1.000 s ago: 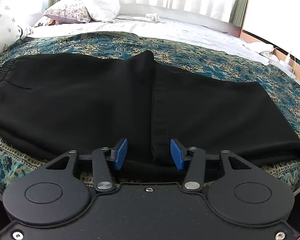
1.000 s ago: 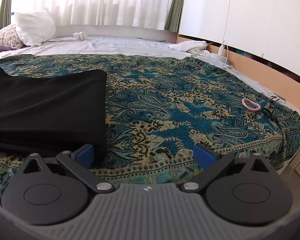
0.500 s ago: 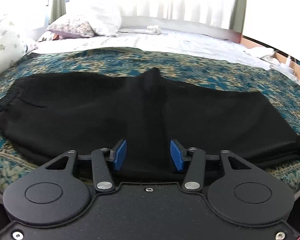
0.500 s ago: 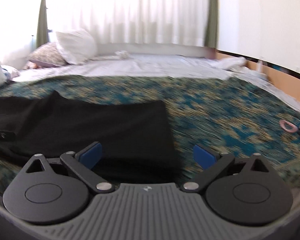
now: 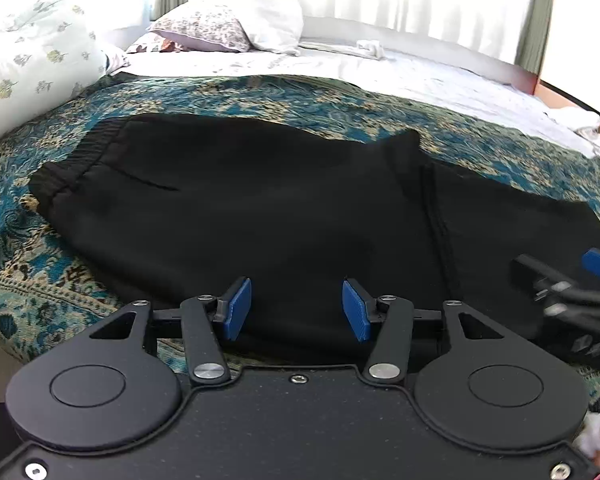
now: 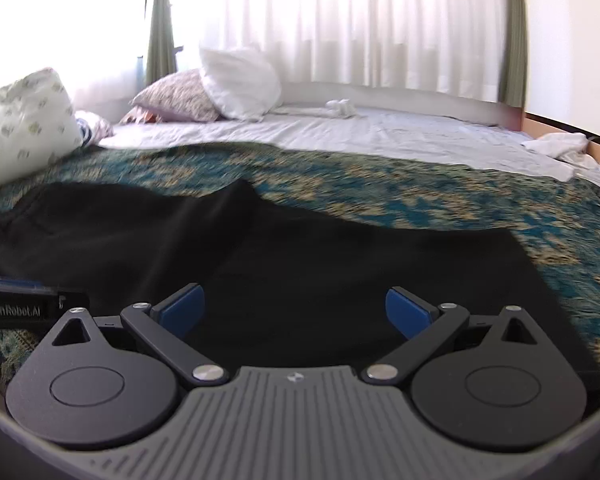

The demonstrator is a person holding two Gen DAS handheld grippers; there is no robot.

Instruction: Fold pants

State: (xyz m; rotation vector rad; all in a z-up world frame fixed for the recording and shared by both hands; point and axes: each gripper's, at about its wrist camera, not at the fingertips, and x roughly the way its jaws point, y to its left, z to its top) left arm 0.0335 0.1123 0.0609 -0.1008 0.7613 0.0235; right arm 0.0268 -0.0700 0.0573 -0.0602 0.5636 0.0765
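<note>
One black matte pants (image 5: 284,216) (seemingly folded double) on paisley bedspread (image 5: 28,280).

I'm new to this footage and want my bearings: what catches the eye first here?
Black pants lie spread flat across a teal patterned bedspread, waistband toward the pillows. Both blue-padded tongs hang open over their near edge, left and right, gripping nothing; the left's jaws are opening.

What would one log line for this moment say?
pants: black, flat on bedspread | left gripper: jaws opening, nothing between | right gripper: open, empty | fold: not begun
</note>
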